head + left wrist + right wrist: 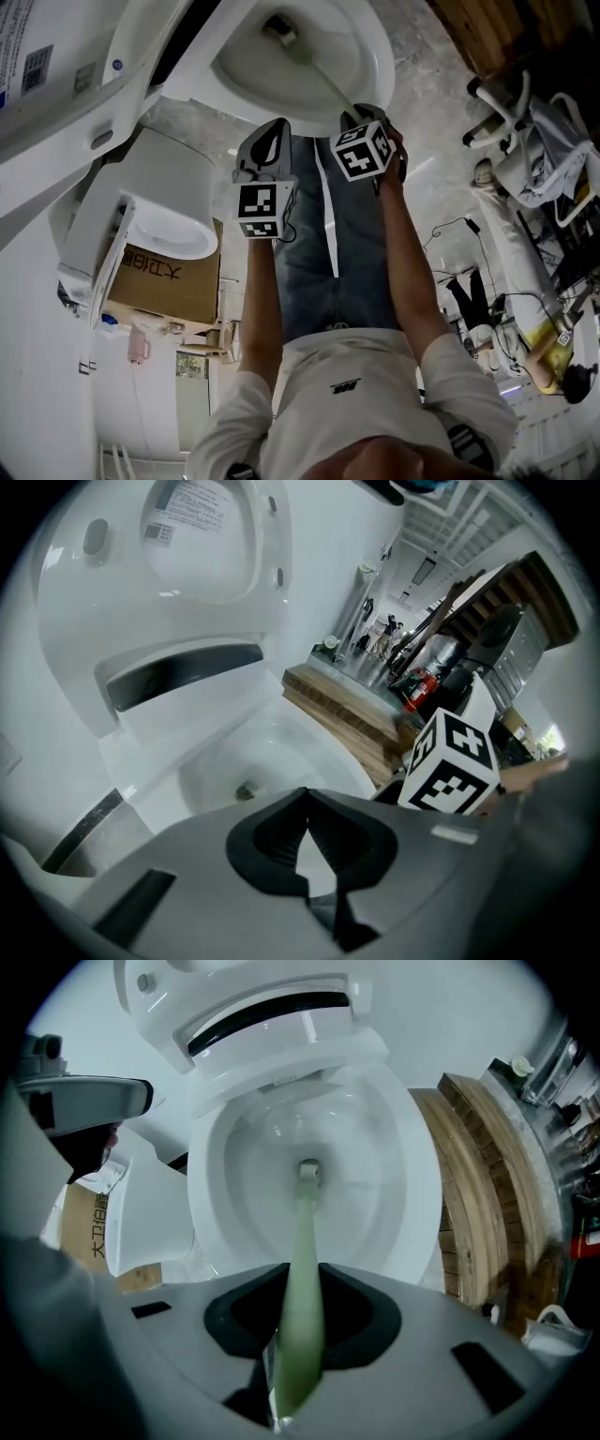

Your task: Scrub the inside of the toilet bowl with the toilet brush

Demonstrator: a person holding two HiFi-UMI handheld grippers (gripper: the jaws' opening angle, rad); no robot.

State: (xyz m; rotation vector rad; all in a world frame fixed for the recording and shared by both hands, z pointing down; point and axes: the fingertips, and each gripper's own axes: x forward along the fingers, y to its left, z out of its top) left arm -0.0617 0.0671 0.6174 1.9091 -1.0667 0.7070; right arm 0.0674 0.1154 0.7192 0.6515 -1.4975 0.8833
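Note:
The white toilet bowl (375,58) lies open at the top of the head view, its lid (202,536) raised. My right gripper (364,114) hovers over the bowl's near rim, shut on the pale green toilet brush handle (302,1316). The handle slants down into the bowl (412,1204), and the brush head (308,1171) rests by the drain hole at the bottom. My left gripper (275,131) sits just left of the right one, before the bowl (272,752). Its jaws are shut with nothing in them (305,832).
A white lidded bin (173,216) and a cardboard box (164,281) stand left of the toilet. A wooden platform (487,1194) runs along the toilet's right side. A white office chair (534,141) and cables lie at the right. The person's jeans (328,253) are below the grippers.

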